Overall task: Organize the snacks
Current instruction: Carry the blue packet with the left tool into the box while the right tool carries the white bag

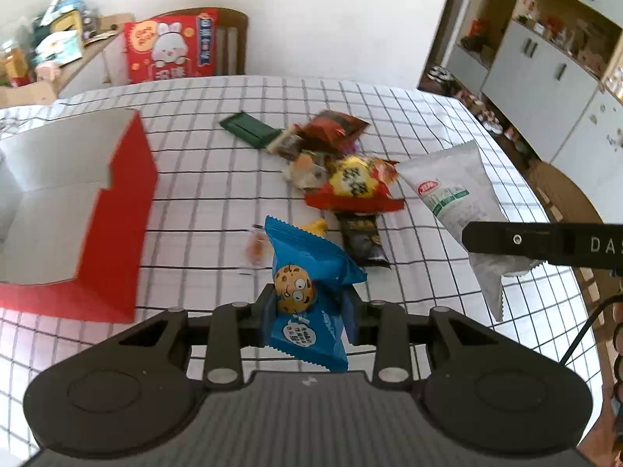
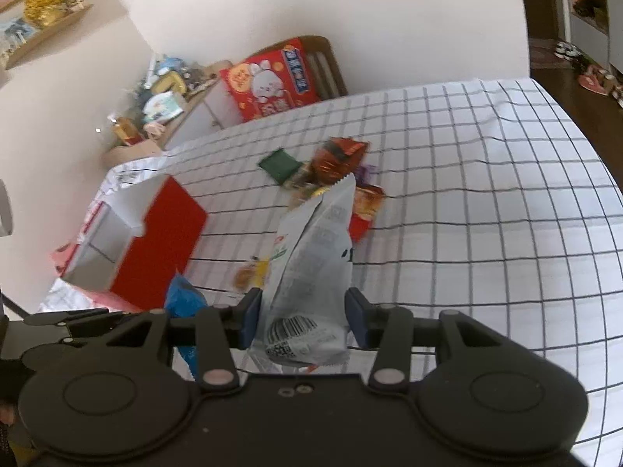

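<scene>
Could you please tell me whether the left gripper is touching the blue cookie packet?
Touching. The left wrist view shows the left gripper with both fingers pressed against the sides of the blue cookie packet, which is pinched between them above the tablecloth.

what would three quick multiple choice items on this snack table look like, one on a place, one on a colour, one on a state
1. Where is the red box relative to the snack pile in the left wrist view?
A. left of it
B. right of it
C. on top of it

2. What colour is the cookie packet in the left gripper?
A. green
B. blue
C. purple

3. What is the state of the white packet?
A. lying flat on the tablecloth
B. inside the box
C. clamped in the right gripper, lifted

Answers:
1 A, the box sits at the left of the checked tablecloth, apart from the pile.
2 B, a blue wrapper with a cartoon cookie.
3 C, both pads press its sides above the cloth.
</scene>
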